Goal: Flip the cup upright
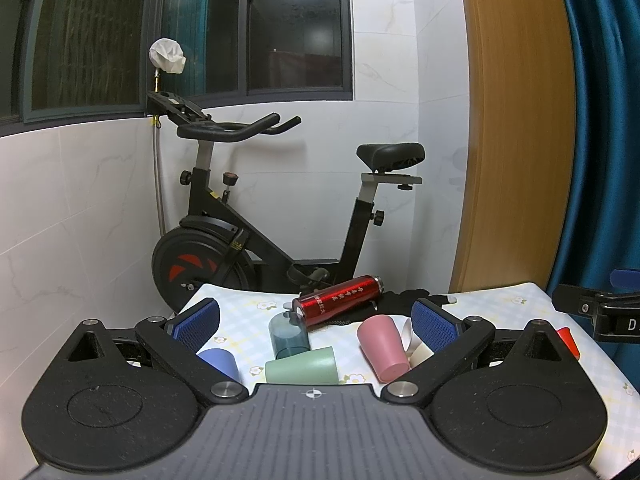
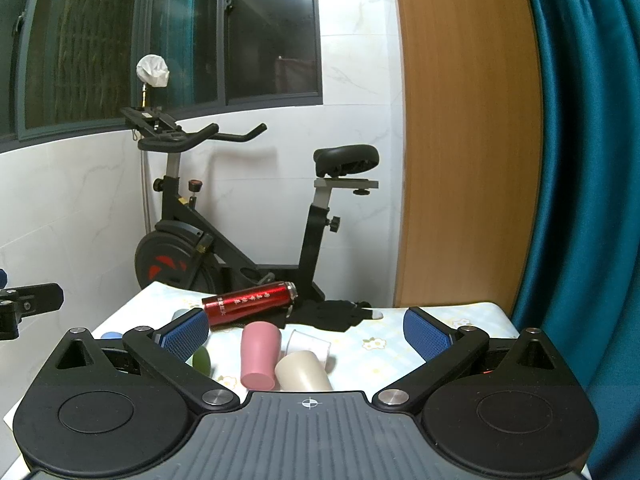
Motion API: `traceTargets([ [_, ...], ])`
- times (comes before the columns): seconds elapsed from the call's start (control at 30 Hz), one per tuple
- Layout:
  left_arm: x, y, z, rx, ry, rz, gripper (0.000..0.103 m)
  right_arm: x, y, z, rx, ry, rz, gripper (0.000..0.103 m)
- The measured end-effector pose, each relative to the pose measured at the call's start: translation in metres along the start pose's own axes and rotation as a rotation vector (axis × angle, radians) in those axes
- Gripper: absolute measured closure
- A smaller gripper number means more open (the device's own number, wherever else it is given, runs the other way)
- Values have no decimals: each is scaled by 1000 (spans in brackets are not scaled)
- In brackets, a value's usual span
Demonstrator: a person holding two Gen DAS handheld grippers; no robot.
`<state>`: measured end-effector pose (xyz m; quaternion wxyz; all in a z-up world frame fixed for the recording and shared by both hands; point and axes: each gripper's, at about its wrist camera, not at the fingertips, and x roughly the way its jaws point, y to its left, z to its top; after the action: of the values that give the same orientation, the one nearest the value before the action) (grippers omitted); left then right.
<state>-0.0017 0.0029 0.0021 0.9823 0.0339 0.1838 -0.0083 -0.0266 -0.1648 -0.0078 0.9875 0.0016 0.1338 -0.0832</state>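
Several cups lie tipped over on the flowered tablecloth (image 1: 248,304). In the left wrist view a green cup (image 1: 302,367), a teal see-through cup (image 1: 289,336), a pink cup (image 1: 383,347), a blue cup (image 1: 219,361) and a cream cup (image 1: 420,354) lie ahead of my open, empty left gripper (image 1: 316,320). In the right wrist view the pink cup (image 2: 260,354), the cream cup (image 2: 302,372) and a clear cup (image 2: 308,346) lie between the fingers of my open, empty right gripper (image 2: 306,330). Both grippers are held above the near table edge.
A red metal bottle (image 1: 338,300) lies on its side behind the cups, next to a black glove (image 2: 336,314). An exercise bike (image 1: 248,240) stands behind the table against the tiled wall. A wooden panel (image 2: 468,132) and a teal curtain (image 2: 584,160) are to the right.
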Motion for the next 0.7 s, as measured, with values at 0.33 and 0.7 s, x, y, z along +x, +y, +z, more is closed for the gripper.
traceTargets([
  [0.33, 1, 1, 1, 0, -1, 0, 0, 0, 0, 0, 0, 0, 0, 0],
  [0.7, 0, 1, 1, 0, -2, 1, 0, 0, 0, 0, 1, -1, 0, 0],
])
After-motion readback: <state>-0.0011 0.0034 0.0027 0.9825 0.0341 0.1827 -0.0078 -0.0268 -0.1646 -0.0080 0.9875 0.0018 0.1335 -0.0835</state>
